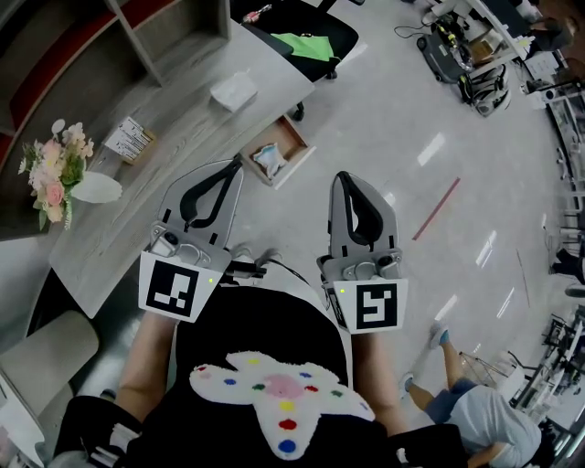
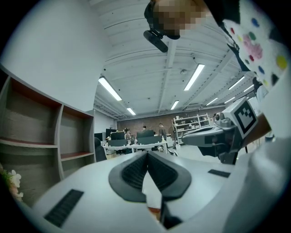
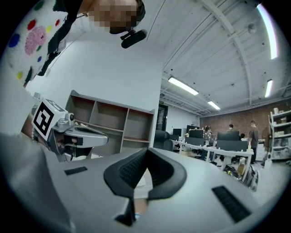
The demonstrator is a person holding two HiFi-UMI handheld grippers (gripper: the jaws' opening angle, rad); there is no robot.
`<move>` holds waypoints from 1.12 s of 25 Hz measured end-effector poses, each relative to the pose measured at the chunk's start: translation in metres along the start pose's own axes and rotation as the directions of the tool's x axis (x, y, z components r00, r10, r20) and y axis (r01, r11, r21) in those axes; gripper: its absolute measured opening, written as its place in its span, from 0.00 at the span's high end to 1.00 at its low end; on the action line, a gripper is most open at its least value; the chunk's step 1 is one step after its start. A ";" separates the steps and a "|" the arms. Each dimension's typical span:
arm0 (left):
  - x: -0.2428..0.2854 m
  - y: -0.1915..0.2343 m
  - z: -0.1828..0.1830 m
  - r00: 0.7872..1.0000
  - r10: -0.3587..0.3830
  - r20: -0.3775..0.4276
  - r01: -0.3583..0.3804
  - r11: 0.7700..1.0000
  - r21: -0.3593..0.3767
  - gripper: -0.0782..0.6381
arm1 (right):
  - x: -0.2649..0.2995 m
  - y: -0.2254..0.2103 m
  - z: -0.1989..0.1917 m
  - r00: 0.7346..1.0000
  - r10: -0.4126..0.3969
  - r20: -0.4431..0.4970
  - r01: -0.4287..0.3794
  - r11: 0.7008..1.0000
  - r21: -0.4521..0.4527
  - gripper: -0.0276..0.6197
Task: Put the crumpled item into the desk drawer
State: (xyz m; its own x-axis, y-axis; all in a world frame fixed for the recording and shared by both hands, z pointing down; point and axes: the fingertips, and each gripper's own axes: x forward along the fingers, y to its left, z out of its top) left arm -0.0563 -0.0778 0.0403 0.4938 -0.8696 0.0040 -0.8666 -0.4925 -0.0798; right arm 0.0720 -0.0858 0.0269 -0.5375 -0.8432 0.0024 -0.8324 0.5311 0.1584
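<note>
A small wooden drawer (image 1: 294, 137) stands pulled out from the grey desk (image 1: 183, 82). A crumpled white and blue item (image 1: 269, 160) lies inside it. My left gripper (image 1: 239, 164) is held close to the person's body, its tip just left of the drawer, jaws shut and empty. My right gripper (image 1: 342, 175) is beside it over the floor, also shut with nothing in it. In the left gripper view the pads (image 2: 147, 154) meet, tilted up at the ceiling; the right gripper view shows the same (image 3: 146, 151).
On the desk are a white folded pack (image 1: 234, 90), a small printed box (image 1: 130, 139) and a vase of pink flowers (image 1: 57, 169). A shelf unit (image 1: 137, 27) stands behind. A black chair with a green cloth (image 1: 306, 37) sits past the desk's end. A person (image 1: 475, 416) stands at right.
</note>
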 end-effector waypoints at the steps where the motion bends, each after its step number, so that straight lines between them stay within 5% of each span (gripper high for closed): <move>1: 0.000 0.000 0.000 1.000 0.000 0.002 0.000 1.000 0.000 0.87 | 0.000 0.000 0.000 1.000 -0.001 0.000 0.001 1.000 -0.003 0.95; 13: 0.000 -0.003 -0.003 1.000 -0.006 -0.002 0.006 1.000 0.007 0.87 | -0.002 0.004 -0.003 1.000 -0.003 -0.010 0.004 0.999 0.049 0.95; 28: -0.001 -0.008 -0.005 1.000 -0.004 -0.010 0.004 1.000 0.008 0.87 | -0.006 -0.002 -0.002 1.000 0.003 -0.001 -0.003 1.000 0.004 0.95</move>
State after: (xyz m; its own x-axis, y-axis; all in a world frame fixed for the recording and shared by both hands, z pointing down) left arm -0.0496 -0.0732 0.0458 0.4963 -0.8680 0.0146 -0.8642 -0.4955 -0.0872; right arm 0.0769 -0.0821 0.0291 -0.5403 -0.8414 0.0036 -0.8311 0.5343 0.1541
